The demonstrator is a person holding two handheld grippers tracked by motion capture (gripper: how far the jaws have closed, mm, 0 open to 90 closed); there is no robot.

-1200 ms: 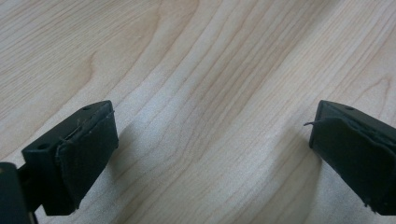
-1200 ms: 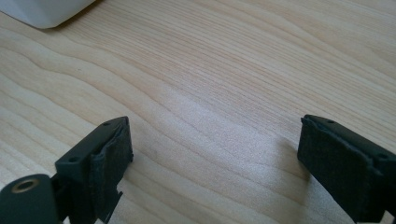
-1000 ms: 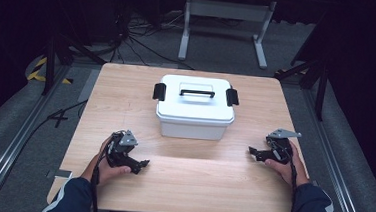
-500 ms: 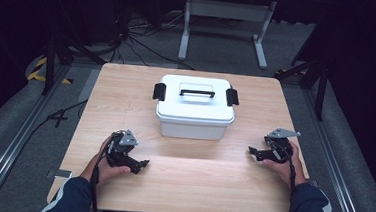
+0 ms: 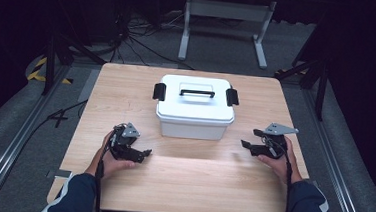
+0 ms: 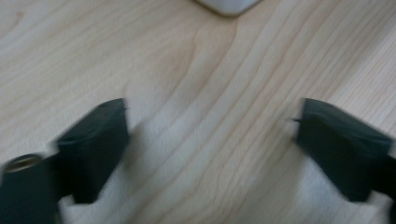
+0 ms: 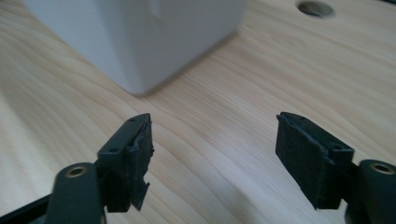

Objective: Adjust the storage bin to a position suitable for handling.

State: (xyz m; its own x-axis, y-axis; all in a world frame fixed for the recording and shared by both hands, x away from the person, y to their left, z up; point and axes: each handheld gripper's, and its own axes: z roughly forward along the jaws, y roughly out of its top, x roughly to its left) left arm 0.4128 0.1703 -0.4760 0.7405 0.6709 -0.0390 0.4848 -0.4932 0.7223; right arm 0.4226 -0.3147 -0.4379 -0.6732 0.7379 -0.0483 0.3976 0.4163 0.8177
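Note:
A white lidded box [image 5: 196, 109] with a black handle and two black side latches stands mid-table; its corner [image 6: 229, 4] and its wall [image 7: 140, 37] appear in the gripper views. My left gripper [image 5: 145, 153] lies low at the box's front left, jaws pointing right. Those jaws [image 6: 210, 126] are apart and blurred, have just been closing, and have only bare wood between them. My right gripper [image 5: 246, 144] is held at the box's front right, pointing left towards it. Its jaws [image 7: 215, 135] also stand apart, have just been closing a little, and hold nothing.
The wooden table [image 5: 195, 186] has bare room in front of the box and along both sides. A round hole [image 7: 316, 8] sits in the tabletop behind the box. Beyond the table are a dark floor, cables and a metal stand [image 5: 227, 11].
The right hand has lifted its gripper slightly. The left hand stays where it was, and the box has not moved.

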